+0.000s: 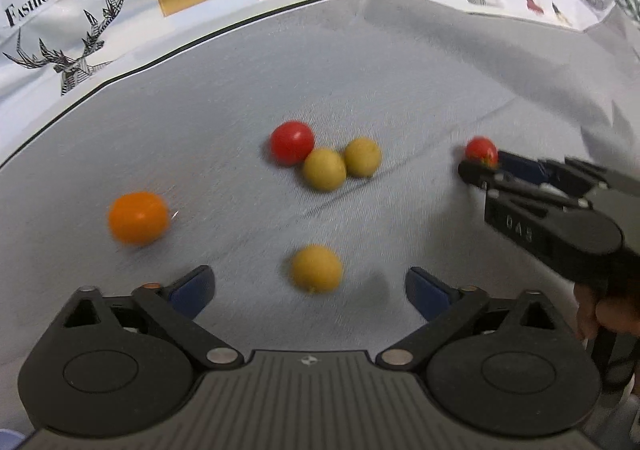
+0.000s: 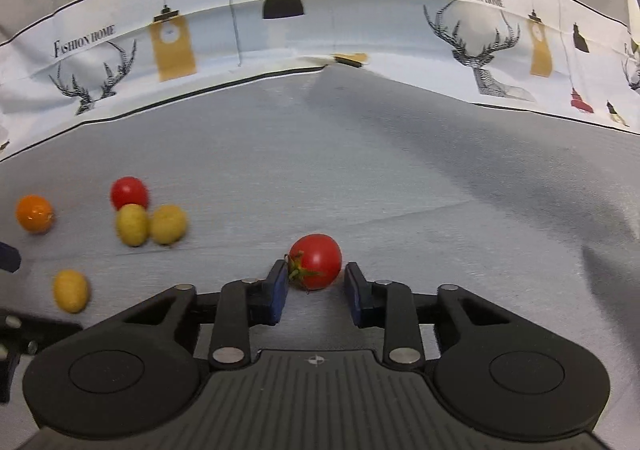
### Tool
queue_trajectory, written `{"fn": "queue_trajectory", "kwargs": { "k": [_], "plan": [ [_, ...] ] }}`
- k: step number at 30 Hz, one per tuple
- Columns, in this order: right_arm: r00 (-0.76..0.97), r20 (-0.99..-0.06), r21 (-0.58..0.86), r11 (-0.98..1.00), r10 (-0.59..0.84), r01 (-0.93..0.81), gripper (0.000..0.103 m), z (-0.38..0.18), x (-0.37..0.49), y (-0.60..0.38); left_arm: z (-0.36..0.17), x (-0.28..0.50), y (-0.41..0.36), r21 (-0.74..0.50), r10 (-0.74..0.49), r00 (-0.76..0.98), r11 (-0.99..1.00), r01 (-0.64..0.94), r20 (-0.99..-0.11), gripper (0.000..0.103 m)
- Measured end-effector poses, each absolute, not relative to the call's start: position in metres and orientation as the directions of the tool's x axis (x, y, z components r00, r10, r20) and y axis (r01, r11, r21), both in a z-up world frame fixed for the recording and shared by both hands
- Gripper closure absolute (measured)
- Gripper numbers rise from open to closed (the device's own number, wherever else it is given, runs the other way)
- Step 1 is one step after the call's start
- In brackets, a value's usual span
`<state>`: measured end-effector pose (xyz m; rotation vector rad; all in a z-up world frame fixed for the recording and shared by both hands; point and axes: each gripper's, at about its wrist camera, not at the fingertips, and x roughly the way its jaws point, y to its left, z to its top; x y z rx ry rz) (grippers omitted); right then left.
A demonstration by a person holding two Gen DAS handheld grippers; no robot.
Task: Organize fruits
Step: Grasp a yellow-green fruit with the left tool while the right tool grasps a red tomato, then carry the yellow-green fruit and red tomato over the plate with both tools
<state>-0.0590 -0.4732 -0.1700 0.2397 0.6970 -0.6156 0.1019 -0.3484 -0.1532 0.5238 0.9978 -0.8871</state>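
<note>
In the left wrist view, the left tongs stood spread, empty, around a yellow fruit that could roll off the table if nudged; I counted three yellow, two red, one orange. In the right wrist view, the right tongs flanked the stemmed tomato right of the cluster, pads seemingly not yet pressing, so it might squirt forward; counts matched.

Orange fruit and lone yellow fruit motion-blurred, left view. Right tool covers stemmed tomato's lower half.

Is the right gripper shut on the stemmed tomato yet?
Not yet: right gripper open, narrow gaps showing between its jaws and the tomato.
</note>
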Motion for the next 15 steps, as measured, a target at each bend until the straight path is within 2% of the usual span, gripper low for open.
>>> {"fn": "queue_trajectory", "kwargs": {
  "k": [1,2,3,4,5,6,7,15],
  "plan": [
    [0.603,-0.663,0.008,0.801,-0.444,0.599,0.059,-0.171,-0.059,-0.475,-0.156,0.104,-0.352,-0.021,-0.388,0.24,0.56,0.828,-0.89,0.025],
    [0.606,-0.661,0.004,0.805,-0.443,0.593,0.057,-0.172,-0.057,-0.476,-0.159,0.108,-0.354,-0.041,-0.383,0.218,0.564,0.825,-0.898,0.041],
    [0.607,-0.657,-0.004,0.808,-0.447,0.59,0.053,-0.173,-0.055,-0.477,-0.159,0.109,-0.355,-0.039,-0.386,0.226,0.57,0.821,-0.894,0.05],
    [0.609,-0.652,-0.009,0.808,-0.451,0.589,0.051,-0.175,-0.054,-0.477,-0.158,0.108,-0.354,-0.029,-0.399,0.242,0.565,0.824,-0.884,0.064],
    [0.612,-0.648,-0.007,0.808,-0.453,0.59,0.051,-0.176,-0.053,-0.478,-0.158,0.107,-0.354,-0.022,-0.399,0.243,0.555,0.831,-0.884,0.073],
    [0.613,-0.647,-0.006,0.807,-0.454,0.591,0.054,-0.176,-0.054,-0.478,-0.157,0.108,-0.352,-0.026,-0.398,0.24,0.56,0.828,-0.886,0.073],
    [0.614,-0.649,-0.007,0.811,-0.449,0.585,0.074,-0.174,-0.054,-0.477,-0.155,0.109,-0.349,-0.042,-0.4,0.234,0.572,0.819,-0.886,0.073],
    [0.637,-0.618,0.01,0.806,-0.461,0.592,0.074,-0.132,-0.092,-0.425,-0.103,0.077,-0.285,-0.058,-0.448,0.277,0.603,0.796,-0.85,0.073]
  ]
}}
